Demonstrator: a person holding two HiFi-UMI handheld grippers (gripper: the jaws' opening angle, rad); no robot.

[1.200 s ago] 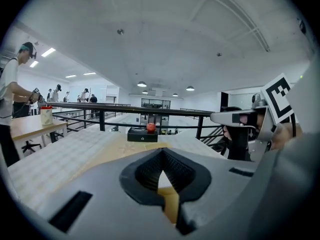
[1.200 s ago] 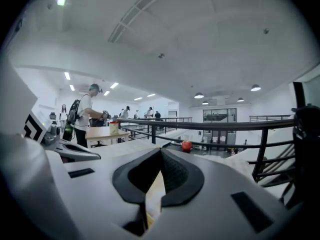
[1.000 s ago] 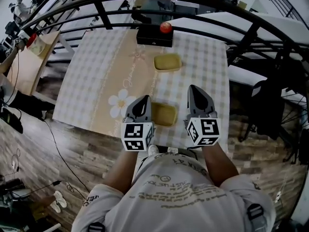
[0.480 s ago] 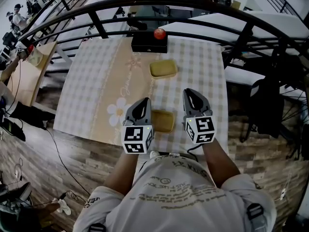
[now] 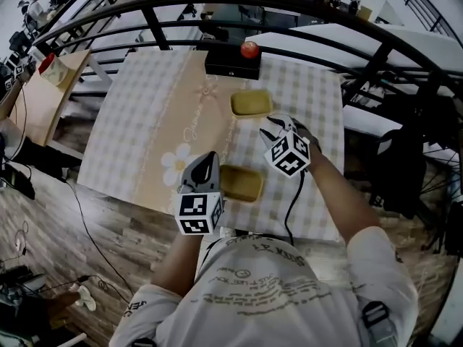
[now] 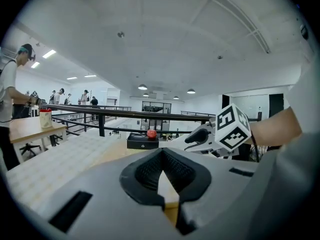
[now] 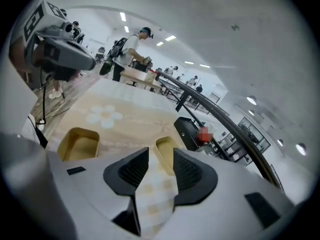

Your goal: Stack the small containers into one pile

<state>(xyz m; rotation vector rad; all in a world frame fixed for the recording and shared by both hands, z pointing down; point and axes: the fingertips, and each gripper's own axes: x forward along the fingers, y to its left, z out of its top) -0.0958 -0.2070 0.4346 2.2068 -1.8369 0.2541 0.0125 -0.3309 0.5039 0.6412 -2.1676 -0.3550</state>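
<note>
Two small yellow containers sit on the checked tablecloth: the far container (image 5: 251, 103) (image 7: 166, 150) and the near container (image 5: 241, 183) (image 7: 80, 144). My right gripper (image 5: 277, 126) (image 7: 160, 155) hovers just short of the far container, to its right. Its jaws are opening, and only tablecloth and the far container's end show through the gap. My left gripper (image 5: 210, 157) (image 6: 161, 156) hangs just left of the near container, shut and holding nothing. The right gripper's marker cube (image 6: 231, 128) shows in the left gripper view.
A black box (image 5: 231, 60) (image 6: 142, 141) with a red ball (image 5: 249, 48) on it stands at the table's far edge. Beyond it runs a black railing (image 5: 217, 6). A side table (image 5: 43, 92) is at the left; a dark chair (image 5: 405, 157) stands at the right.
My right gripper has moved forward and left, from beside the near container toward the far one, and its jaws have opened. The left gripper has stayed beside the near container.
</note>
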